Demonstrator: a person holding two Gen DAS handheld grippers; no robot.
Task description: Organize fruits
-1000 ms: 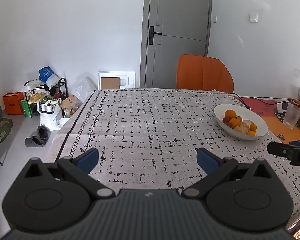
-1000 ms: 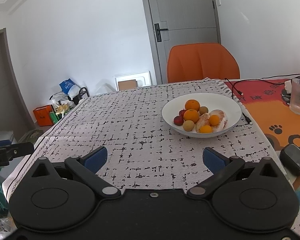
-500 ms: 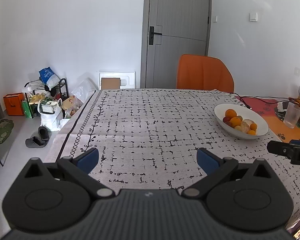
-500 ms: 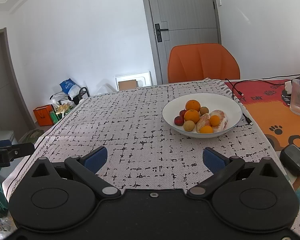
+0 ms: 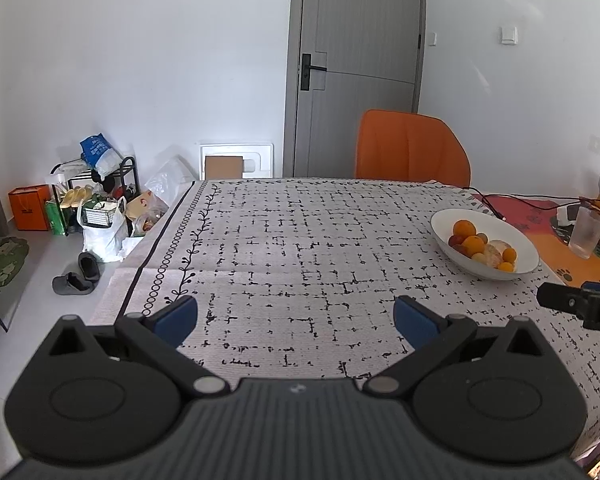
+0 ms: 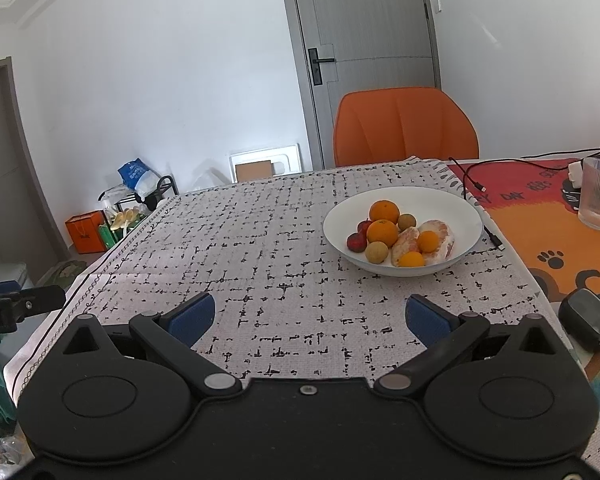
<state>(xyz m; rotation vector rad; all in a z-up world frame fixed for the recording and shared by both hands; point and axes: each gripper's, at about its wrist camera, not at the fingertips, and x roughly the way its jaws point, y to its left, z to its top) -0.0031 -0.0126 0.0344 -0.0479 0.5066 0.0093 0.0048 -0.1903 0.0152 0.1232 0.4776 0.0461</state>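
Right wrist view, bowl (image 6: 460,208) of fruit ahead, glass (image 6: 598,194) and cable (image 6: 474,182) beside it, orange chair (image 6: 406,124) behind, both grippers' fingers (image 6: 192,318) wide, empty.

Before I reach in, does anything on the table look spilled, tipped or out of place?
Nothing stands out. All the fruit sits inside the white bowl, the glass stands upright, and no spill shows on the tablecloth.

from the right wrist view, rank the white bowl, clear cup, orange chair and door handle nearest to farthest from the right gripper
1. White bowl, just ahead, slightly right of the right gripper.
2. Clear cup, far right on the orange mat.
3. Orange chair, behind the table.
4. Door handle, on the back wall.
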